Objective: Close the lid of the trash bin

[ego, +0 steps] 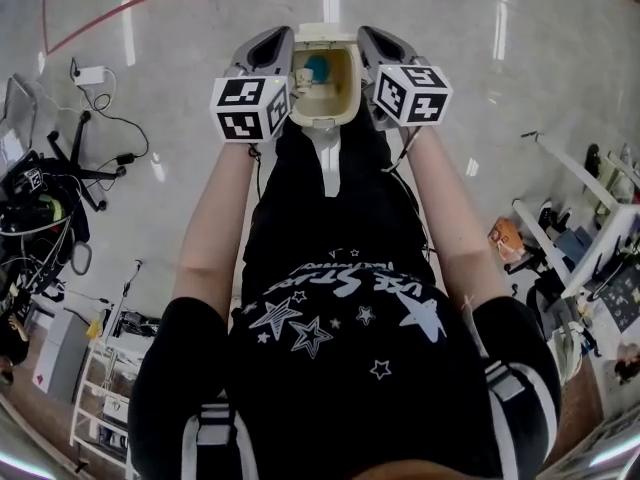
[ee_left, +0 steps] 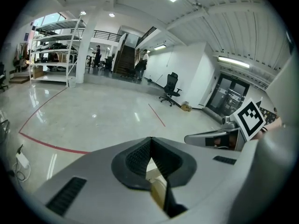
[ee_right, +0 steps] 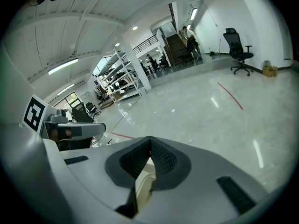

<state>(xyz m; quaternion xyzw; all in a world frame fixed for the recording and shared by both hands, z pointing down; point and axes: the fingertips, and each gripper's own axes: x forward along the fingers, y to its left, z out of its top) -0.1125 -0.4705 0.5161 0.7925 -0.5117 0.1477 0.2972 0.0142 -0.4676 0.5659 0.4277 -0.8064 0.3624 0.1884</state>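
Person's torso (ego: 350, 368) overlooks trash bin (ego: 326, 120) (upward-open, lengthwise away).

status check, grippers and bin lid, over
Left gripper and right gripper both shut, empty, flanking the trash bin. Bin open, blue item visible inside, lid not yet closed. Nothing seen blocking the opening.

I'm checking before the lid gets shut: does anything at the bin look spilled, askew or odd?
Nothing stands out. The trash bin stands upright and open between the left gripper and the right gripper, with a blue item inside. No spill shows beside it.
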